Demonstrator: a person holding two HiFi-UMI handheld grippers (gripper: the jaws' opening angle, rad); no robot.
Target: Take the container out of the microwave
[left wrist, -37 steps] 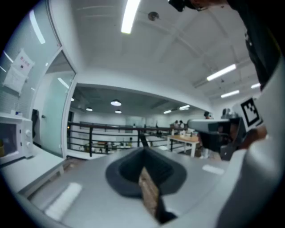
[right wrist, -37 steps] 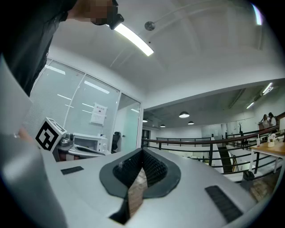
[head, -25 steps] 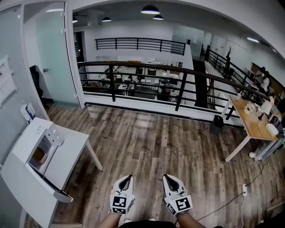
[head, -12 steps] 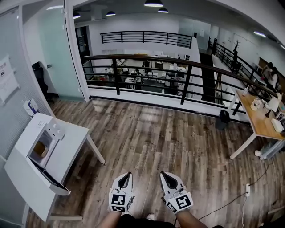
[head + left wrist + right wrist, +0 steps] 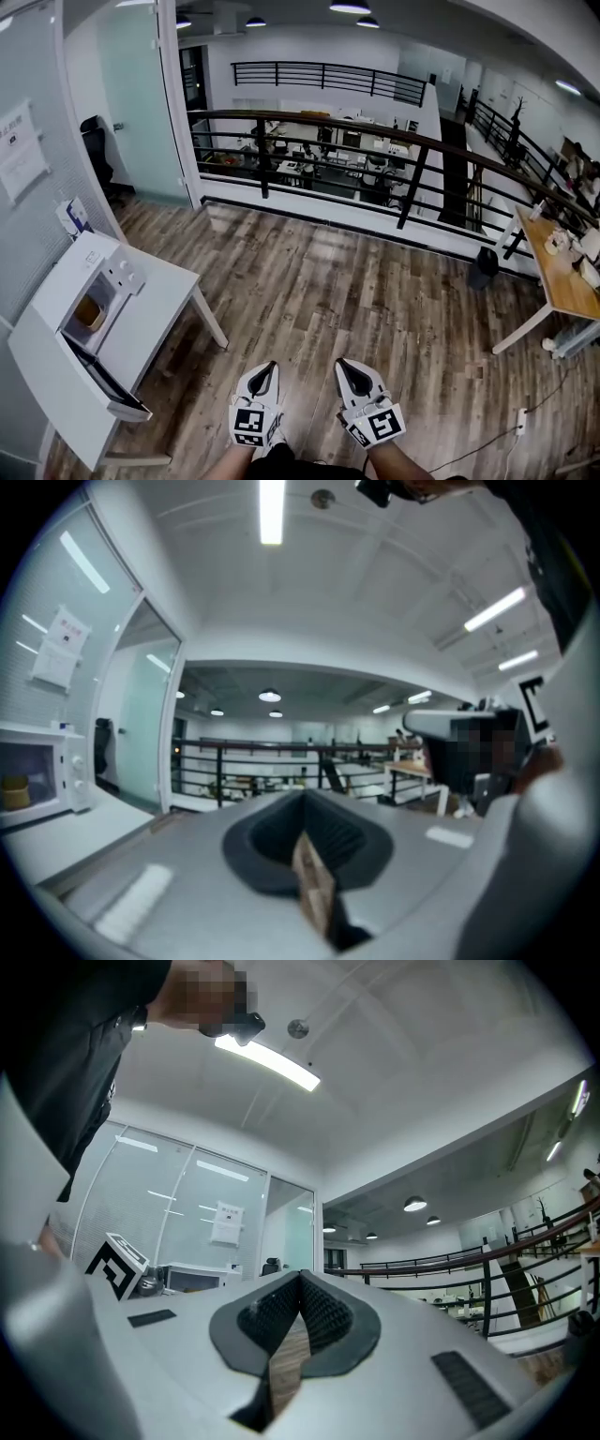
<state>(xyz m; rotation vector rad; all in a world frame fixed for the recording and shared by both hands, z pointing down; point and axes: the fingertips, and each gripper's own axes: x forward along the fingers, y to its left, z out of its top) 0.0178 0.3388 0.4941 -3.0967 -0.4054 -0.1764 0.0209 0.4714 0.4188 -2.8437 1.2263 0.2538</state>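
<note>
A white microwave stands on a white table at the left, with its door hanging open. A yellow-brown container sits inside the cavity. The left gripper view shows the microwave at its far left edge, with the container inside. My left gripper and right gripper are low in the head view, side by side over the wooden floor and well away from the table. Both are shut and hold nothing; the tips meet in the left gripper view and the right gripper view.
A black railing runs across the far side of the floor, above a lower office level. A glass partition stands behind the table. At the right are a wooden desk, a black bin and a power strip.
The head view has swung left, so the railing and desk have drifted right. Both grippers stay shut, side by side at the bottom of the picture.
</note>
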